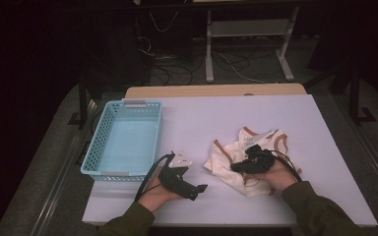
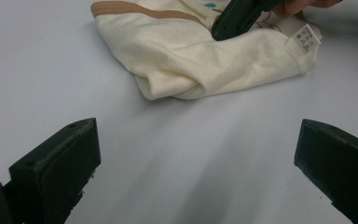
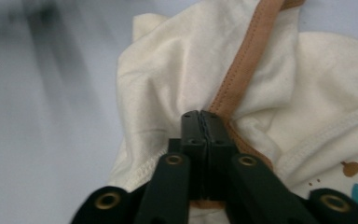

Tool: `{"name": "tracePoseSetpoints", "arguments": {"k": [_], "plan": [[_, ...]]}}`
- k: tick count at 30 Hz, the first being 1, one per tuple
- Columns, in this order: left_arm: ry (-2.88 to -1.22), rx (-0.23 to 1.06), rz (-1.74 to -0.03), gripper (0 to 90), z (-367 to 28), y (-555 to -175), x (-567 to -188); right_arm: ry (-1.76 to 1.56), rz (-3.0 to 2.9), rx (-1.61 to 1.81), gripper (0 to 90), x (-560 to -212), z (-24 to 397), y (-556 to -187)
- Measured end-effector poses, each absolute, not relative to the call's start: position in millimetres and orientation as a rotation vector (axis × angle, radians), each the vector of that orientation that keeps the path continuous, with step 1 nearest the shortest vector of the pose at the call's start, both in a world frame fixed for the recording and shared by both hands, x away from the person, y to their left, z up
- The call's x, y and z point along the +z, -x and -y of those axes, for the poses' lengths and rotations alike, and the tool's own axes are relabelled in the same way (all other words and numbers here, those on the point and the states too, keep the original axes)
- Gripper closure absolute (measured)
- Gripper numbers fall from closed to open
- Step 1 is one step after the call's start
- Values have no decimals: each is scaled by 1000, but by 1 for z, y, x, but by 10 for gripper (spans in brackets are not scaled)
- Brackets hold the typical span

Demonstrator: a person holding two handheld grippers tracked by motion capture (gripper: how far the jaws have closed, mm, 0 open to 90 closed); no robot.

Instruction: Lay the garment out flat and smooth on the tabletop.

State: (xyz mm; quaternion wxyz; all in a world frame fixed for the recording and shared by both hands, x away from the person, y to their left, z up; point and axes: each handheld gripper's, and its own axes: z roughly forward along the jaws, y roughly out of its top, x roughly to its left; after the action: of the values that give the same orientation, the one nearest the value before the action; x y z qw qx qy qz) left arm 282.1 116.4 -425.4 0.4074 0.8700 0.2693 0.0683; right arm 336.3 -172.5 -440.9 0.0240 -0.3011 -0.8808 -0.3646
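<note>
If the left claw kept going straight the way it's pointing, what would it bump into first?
Probably the cream garment. The left claw is open over bare table, with the garment straight ahead. The right claw sits on it farther back. Depth is hard to judge.

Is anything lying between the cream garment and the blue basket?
Nothing visible does. The table is bare between the garment and the basket. The open left gripper sits nearer the person, off that line. The right gripper is shut on the garment.
</note>
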Motion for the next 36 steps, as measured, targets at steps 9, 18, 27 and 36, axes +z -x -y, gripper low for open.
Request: {"name": "tracePoseSetpoints", "arguments": {"k": [9,18,27,36], "plan": [[-2186,170,-685,0,-116,-282,-426,983,2737,-1156,681,-439,175,-337],[-2180,169,-692,0,-115,-281,-426,973,2777,-1143,650,-442,167,-334],[-2178,171,-691,0,-115,-281,-426,925,2783,-1166,861,-440,168,-333],[-2192,175,-681,0,-117,-282,-425,861,2767,-1235,878,-431,168,-328]]}}
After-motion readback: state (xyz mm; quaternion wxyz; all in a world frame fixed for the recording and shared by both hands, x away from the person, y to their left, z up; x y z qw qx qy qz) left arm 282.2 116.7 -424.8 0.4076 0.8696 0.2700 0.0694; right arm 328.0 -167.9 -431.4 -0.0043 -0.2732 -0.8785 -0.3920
